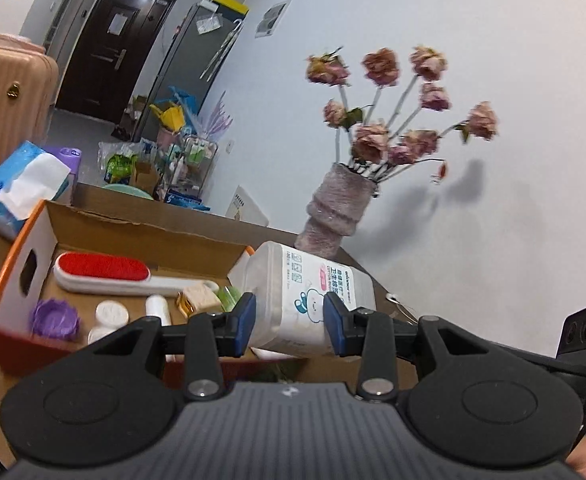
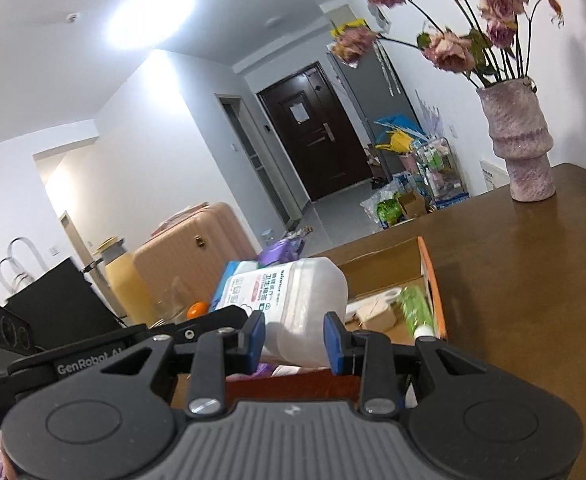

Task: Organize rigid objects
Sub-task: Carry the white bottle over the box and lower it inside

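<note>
Left gripper (image 1: 289,322) and right gripper (image 2: 294,338) each clamp blue pads against opposite sides of the translucent plastic cotton-swab jar (image 1: 313,300), held tilted above the near edge of the open orange-trimmed cardboard box (image 1: 17,256). The box sits on a dark brown wooden table (image 2: 533,280) and holds a red-faced white lint brush (image 1: 105,272) at 10 o'clock of the jar, a purple ruffled cup (image 1: 55,318) and white round caps (image 1: 111,312). A textured mauve vase of dried pink roses (image 1: 339,208) stands at 12 o'clock against the white wall, a blue tissue pack (image 1: 17,188) and pink ribbed suitcase (image 1: 9,92) at 10 o'clock, a dark brown door (image 2: 317,128) beyond.
</note>
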A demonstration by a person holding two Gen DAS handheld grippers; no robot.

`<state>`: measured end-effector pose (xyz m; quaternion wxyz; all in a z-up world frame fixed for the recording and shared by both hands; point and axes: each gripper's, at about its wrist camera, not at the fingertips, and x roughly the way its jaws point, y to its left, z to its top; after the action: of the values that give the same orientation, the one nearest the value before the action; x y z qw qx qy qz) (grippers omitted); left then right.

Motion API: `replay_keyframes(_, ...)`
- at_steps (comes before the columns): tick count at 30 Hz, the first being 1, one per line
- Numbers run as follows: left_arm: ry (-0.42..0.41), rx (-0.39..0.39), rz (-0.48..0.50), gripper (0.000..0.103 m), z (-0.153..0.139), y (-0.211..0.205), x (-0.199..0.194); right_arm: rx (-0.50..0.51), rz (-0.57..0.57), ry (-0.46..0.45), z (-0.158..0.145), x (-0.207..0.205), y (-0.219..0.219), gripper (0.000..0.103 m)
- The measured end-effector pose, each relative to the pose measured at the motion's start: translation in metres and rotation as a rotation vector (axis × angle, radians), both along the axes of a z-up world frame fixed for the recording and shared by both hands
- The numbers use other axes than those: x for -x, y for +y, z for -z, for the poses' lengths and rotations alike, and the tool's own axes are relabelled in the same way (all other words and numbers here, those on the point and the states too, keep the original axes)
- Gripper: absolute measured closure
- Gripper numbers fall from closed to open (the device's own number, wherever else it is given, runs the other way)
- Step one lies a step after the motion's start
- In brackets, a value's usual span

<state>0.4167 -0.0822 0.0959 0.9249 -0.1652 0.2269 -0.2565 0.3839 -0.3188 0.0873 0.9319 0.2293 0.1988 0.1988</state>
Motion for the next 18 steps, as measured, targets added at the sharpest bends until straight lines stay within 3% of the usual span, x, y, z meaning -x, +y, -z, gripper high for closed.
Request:
replay_keyframes(9, 0.170, -0.027, -0.039, 0.066, 0.052, 0.000, -0.086, 0.021, -0.034, 0.154, 0.039, -0.100, 0.004, 0.072)
replay_keyframes(15, 0.289, -0.034, -0.034, 0.066, 0.090, 0.000, -0.115, 0.078, -0.035, 0.233, 0.071, -0.133, 0.011, 0.075)
replay_keyframes(18, 0.301, -0.050, -0.038, 0.067, 0.097, -0.002, -0.115, 0.150, -0.030, 0.215, 0.073, -0.133, 0.017, 0.075)
